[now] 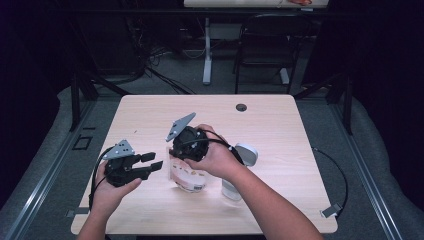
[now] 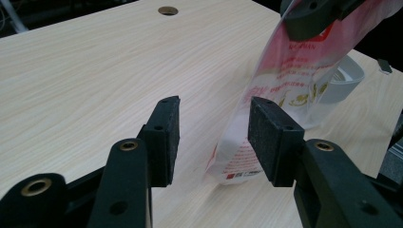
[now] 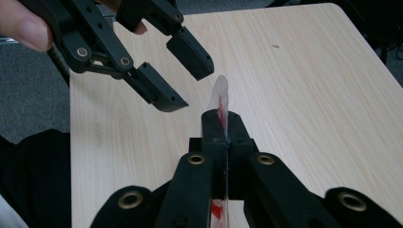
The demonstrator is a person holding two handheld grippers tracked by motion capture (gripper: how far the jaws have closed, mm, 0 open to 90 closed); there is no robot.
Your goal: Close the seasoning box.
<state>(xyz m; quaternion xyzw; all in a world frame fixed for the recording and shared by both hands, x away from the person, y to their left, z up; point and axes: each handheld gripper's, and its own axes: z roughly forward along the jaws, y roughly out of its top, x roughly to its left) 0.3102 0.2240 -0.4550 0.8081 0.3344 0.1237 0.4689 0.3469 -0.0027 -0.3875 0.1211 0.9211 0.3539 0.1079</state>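
Thin plastic pouch [image 1: 187, 176] pinched at its top edge, standing on the table [image 1: 280, 130].

It looks light, limp and slippery, so I grip the flat top seam: my right gripper [image 3: 222, 124] is clamped on it. My left gripper [image 2: 214, 137] gapes beside it, holding nothing. My left gripper view reveals red print; the high view, a white container [image 1: 246, 155] behind.

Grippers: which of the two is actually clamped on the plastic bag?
The right gripper: its jaws pinch the plastic bag's top edge. The left gripper stands open beside the bag, pads not pressing it.
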